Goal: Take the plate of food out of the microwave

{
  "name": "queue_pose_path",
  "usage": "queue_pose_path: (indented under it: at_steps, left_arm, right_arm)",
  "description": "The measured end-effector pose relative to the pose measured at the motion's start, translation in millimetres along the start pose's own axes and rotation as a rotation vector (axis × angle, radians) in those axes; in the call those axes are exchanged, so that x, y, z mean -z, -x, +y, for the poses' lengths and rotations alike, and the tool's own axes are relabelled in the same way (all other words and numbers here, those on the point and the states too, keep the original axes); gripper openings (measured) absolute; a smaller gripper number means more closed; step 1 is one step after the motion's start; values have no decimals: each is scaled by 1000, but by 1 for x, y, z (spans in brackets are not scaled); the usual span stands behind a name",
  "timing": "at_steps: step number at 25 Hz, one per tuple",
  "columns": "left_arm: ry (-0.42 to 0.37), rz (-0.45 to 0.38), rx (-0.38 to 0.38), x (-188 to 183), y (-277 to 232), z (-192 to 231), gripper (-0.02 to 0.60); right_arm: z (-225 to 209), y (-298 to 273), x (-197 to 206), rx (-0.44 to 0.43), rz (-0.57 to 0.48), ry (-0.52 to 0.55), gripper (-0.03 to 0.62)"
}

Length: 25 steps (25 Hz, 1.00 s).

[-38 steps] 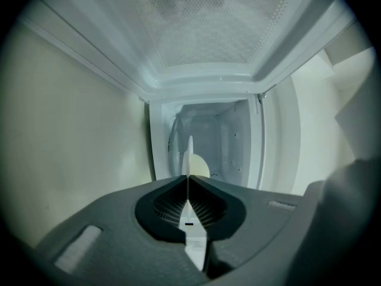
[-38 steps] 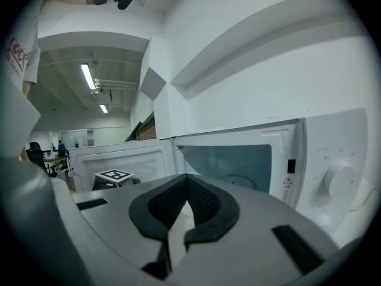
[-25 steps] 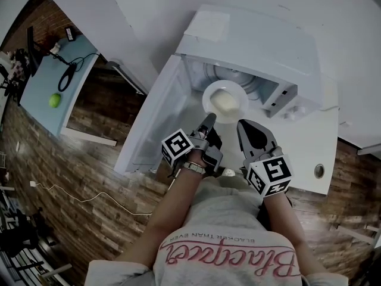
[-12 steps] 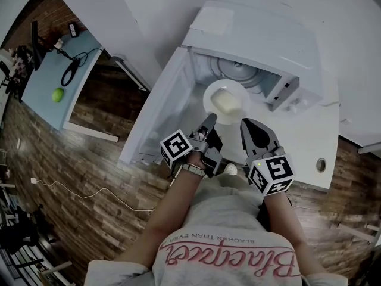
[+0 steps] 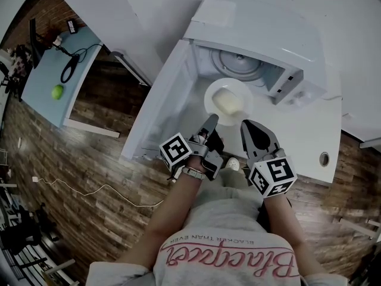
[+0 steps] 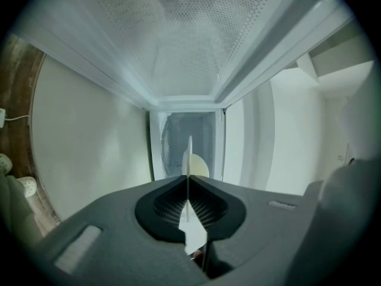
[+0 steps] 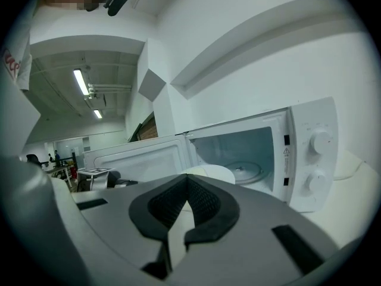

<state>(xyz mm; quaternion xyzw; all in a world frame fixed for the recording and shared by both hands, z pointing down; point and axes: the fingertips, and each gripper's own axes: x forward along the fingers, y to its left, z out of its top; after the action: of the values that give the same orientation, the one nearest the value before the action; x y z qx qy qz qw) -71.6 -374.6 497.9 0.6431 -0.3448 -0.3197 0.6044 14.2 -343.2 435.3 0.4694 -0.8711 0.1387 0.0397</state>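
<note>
A white plate (image 5: 237, 92) carrying a pale yellow mound of food (image 5: 226, 102) hangs in front of the open microwave (image 5: 256, 34), clear of the glass turntable (image 5: 238, 64). My left gripper (image 5: 211, 120) is shut on the plate's near-left rim. The left gripper view shows the plate (image 6: 189, 154) edge-on, pinched between the closed jaws of the left gripper (image 6: 188, 177), with the food (image 6: 200, 167) just beyond. My right gripper (image 5: 245, 124) holds the near-right rim. In the right gripper view the plate (image 7: 215, 173) rises just past the closed jaws of the right gripper (image 7: 187, 179).
The microwave door (image 5: 161, 112) stands swung open to the left, beside my left gripper. The microwave sits on a white counter (image 5: 309, 154) with a round hole (image 5: 324, 158). Its control knobs (image 7: 320, 142) are at the right. A blue table (image 5: 44, 82) with a green ball (image 5: 56, 92) is far left.
The plate has come further out of the microwave cavity toward the person, and both grippers have drawn back with it. The turntable now shows bare behind the plate.
</note>
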Motion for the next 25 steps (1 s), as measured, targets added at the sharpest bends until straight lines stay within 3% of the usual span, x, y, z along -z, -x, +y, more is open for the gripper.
queue_pose_path:
  at_steps: [12,16,25]
  left_arm:
    - [19,39,8,-2,19,-13,15]
    - [57,44,38,0,20,-28,15]
    - [79,91,42,15,7,-37,15]
  right_arm:
    - [9,5,0,91,-1,-9,11]
    - [11,7,-6,122,-11,-11,11]
    - [8,22,-26,181,-39,72,11]
